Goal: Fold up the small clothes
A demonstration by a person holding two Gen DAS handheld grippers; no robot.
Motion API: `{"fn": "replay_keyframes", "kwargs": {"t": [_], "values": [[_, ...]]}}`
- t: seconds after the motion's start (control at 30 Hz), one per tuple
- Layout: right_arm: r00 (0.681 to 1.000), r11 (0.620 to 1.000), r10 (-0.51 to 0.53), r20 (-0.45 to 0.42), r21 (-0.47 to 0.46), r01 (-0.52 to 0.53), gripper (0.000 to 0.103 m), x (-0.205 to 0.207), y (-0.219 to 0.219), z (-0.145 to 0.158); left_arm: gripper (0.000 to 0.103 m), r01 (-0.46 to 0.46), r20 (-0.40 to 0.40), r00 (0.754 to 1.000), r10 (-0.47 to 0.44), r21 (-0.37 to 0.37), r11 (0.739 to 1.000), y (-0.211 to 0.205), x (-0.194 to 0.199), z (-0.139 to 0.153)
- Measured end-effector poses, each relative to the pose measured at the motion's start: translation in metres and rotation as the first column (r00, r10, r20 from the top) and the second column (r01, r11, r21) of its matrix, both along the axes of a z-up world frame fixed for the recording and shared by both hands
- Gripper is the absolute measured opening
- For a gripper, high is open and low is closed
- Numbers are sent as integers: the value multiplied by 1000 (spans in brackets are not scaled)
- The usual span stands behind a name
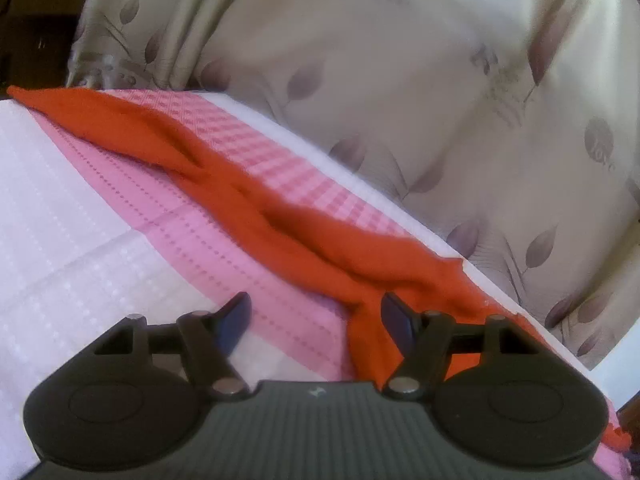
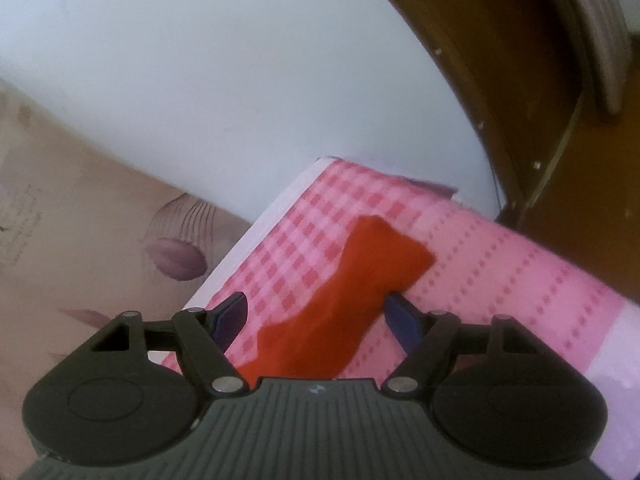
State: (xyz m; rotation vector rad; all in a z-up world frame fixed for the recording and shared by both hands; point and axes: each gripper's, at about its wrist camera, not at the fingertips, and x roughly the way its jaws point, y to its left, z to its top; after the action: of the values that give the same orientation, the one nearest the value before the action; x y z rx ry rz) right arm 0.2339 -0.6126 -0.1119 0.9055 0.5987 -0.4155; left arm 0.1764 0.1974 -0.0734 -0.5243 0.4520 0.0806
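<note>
One red garment [image 1: 248,184] lies rumpled and unfolded across mid-frame on the pink cloth [image 1: 168,216], while left gripper [image 1: 316,320] and right gripper [image 2: 316,316] hover spread apart, empty.

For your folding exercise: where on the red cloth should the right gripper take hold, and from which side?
Grip the red cloth at its squared far end, coming from above with the right gripper. It lies flat as a long rumpled strip on the pink sheet, so a corner probably lifts most cleanly. The open jaws straddle it.
</note>
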Motion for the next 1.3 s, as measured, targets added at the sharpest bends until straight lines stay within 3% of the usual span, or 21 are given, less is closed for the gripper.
{"fn": "replay_keyframes", "kwargs": {"t": [0.03,0.07,0.1,0.13,0.23,0.43,0.67,0.8,0.97,1.13,1.3], "values": [[1000,1000,8,-24,-28,-8,61,2,4,0,71,-1,-4,1000,1,12,1000,-2,0,0],[999,999,21,-43,-25,-22,34,7,3,-3,71,-2,-6,1000,2,22,1000,-4,1,2],[997,999,32,-64,13,-31,19,7,0,-7,71,-2,-9,1000,2,30,1000,-5,1,2],[998,999,23,-54,31,-21,10,4,-4,-9,71,-2,-11,1000,2,33,999,-5,1,2],[1000,1000,-1,-18,12,1,11,-9,-8,2,72,1,-9,1000,-1,23,1000,-3,1,2],[993,990,-69,100,126,56,11,-34,-9,31,76,3,2,1000,-3,3,1000,-2,5,0],[965,984,10,263,171,-57,11,-9,37,97,78,4,19,1000,-3,-32,999,2,3,-3],[921,962,107,375,195,-190,11,21,98,135,80,-1,37,999,4,-65,998,5,2,-4],[844,900,247,476,211,-382,11,63,200,158,81,-6,54,998,12,-105,994,8,0,-6],[792,821,376,481,223,-525,11,93,307,139,82,-7,64,998,15,-120,993,9,-1,-7],[774,762,501,387,227,-607,11,99,397,91,84,-1,73,997,11,-134,991,11,-2,-7]]}}
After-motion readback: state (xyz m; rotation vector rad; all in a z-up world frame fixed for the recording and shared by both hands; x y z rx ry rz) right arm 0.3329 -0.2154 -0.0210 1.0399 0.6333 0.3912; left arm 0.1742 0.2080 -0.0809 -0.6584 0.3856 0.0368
